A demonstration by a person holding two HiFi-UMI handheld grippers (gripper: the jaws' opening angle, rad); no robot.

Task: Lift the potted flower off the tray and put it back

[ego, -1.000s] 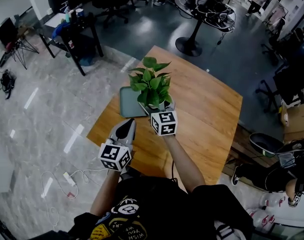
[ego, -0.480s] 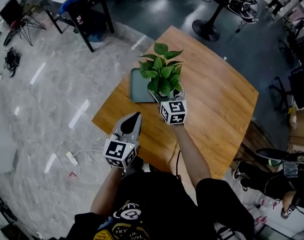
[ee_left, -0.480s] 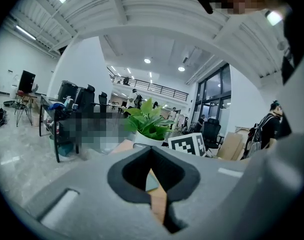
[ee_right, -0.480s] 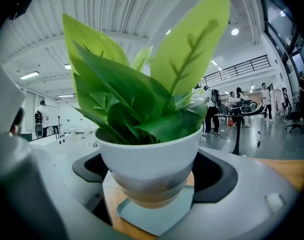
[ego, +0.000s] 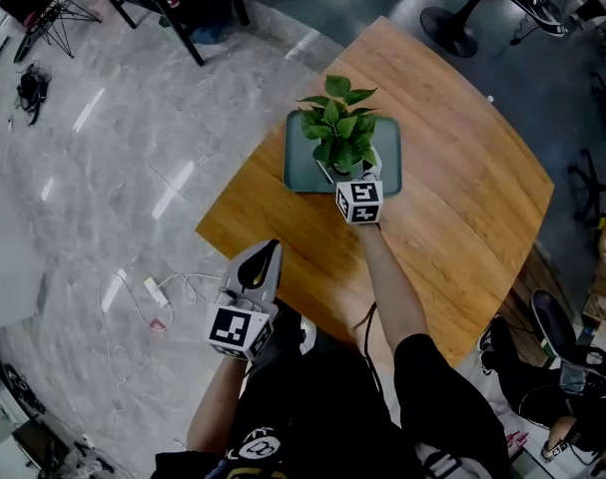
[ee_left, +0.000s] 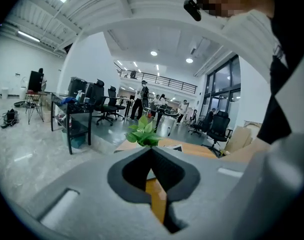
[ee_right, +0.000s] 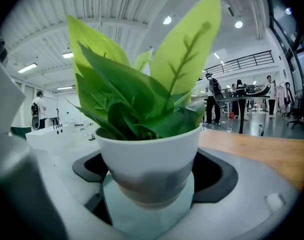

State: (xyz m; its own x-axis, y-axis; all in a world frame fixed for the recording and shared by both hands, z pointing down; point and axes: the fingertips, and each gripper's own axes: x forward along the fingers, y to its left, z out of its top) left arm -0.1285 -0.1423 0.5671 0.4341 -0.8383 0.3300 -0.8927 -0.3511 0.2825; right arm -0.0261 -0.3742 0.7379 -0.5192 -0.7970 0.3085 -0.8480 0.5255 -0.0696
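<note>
The potted flower (ego: 342, 133), green leaves in a white pot (ee_right: 149, 159), is over the middle of the grey-green tray (ego: 301, 166) on the wooden table (ego: 452, 208). My right gripper (ego: 350, 171) is shut on the pot, one dark pad on each side. In the right gripper view the tray (ee_right: 141, 219) lies right under the pot's base; I cannot tell if they touch. My left gripper (ego: 270, 251) is shut on nothing at the table's near left edge, well short of the tray. In the left gripper view the leaves (ee_left: 144, 134) show beyond its closed tips (ee_left: 154, 156).
A white cable with a power strip (ego: 155, 292) lies on the marble floor left of the table. A black desk frame (ego: 188, 8) stands at the far left and a round pedestal base (ego: 452, 28) behind the table. Office chairs are at the right.
My right gripper has carried the potted flower down and away from me, from the tray's near right edge to over its middle. My left gripper has sunk towards the table's near edge.
</note>
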